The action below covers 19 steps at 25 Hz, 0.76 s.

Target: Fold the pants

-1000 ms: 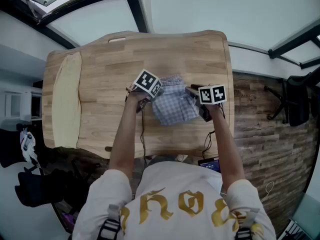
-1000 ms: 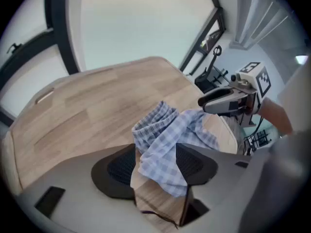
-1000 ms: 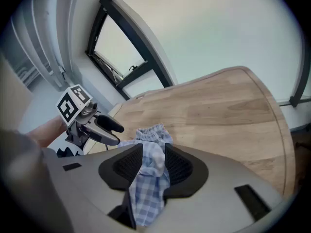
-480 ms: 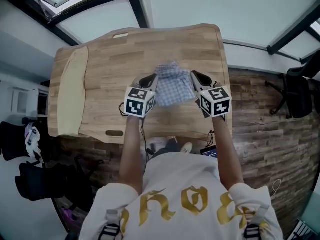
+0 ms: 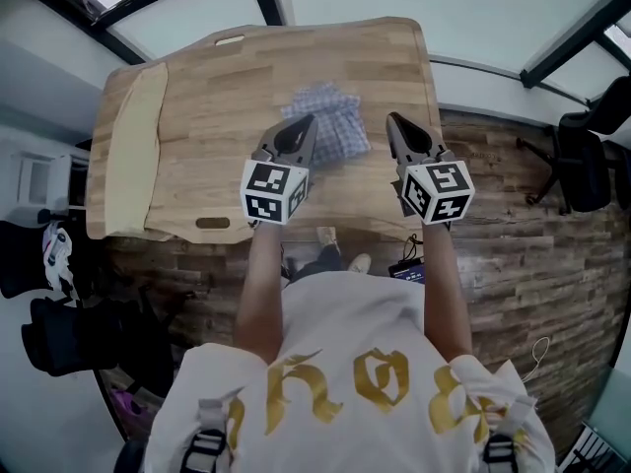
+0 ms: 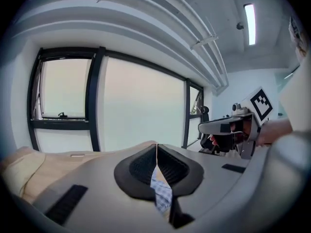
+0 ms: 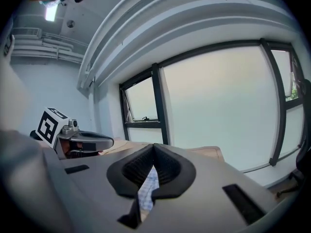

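L gripper (image 5: 307, 120) & R gripper (image 5: 392, 119) both clenched, empty; folded pants (image 5: 333, 126) on table (image 5: 197, 97).

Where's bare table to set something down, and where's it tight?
Free: the table between the cream cloth and the pants, and the far strip beyond the pants. Tight: around the pants, where the left tongs and right tongs hover, both shut.

The pants (image 5: 335, 116) lie on the tabletop (image 5: 217, 87), between the left claw (image 5: 307, 119) and the right claw (image 5: 391, 118), nearer the left. A long pad (image 5: 128, 156) lies well left of the left claw. A chair (image 5: 587, 170) stands far right of the right claw.
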Available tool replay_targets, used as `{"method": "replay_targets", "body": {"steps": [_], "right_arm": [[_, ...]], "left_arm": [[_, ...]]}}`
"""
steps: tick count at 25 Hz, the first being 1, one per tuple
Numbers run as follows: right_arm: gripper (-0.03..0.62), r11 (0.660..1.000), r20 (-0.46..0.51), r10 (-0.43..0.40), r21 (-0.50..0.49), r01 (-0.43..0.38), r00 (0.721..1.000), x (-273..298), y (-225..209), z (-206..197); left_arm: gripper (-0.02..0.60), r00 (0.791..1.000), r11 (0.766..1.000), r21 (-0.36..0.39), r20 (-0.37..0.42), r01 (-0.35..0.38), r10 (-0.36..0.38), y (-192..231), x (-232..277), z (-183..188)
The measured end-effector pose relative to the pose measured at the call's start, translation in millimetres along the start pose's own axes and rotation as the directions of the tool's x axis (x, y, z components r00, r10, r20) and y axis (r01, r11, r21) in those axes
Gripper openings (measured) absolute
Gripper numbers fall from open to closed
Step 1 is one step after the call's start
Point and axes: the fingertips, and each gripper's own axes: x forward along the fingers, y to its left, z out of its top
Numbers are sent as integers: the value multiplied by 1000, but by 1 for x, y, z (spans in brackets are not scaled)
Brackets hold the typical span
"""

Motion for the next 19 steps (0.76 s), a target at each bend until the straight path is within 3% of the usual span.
{"method": "replay_targets", "body": {"steps": [11,19], "right_arm": [[21,1000,2,16,-22,-16,1000,-9,-1,0],[21,999,6,22,-29,-22,1000,4,-9,5]], "left_arm": [[41,997,992,-104,25,-76,79,13,-6,0],[41,992,988,-101,33,-116,120,27,1,4]]}}
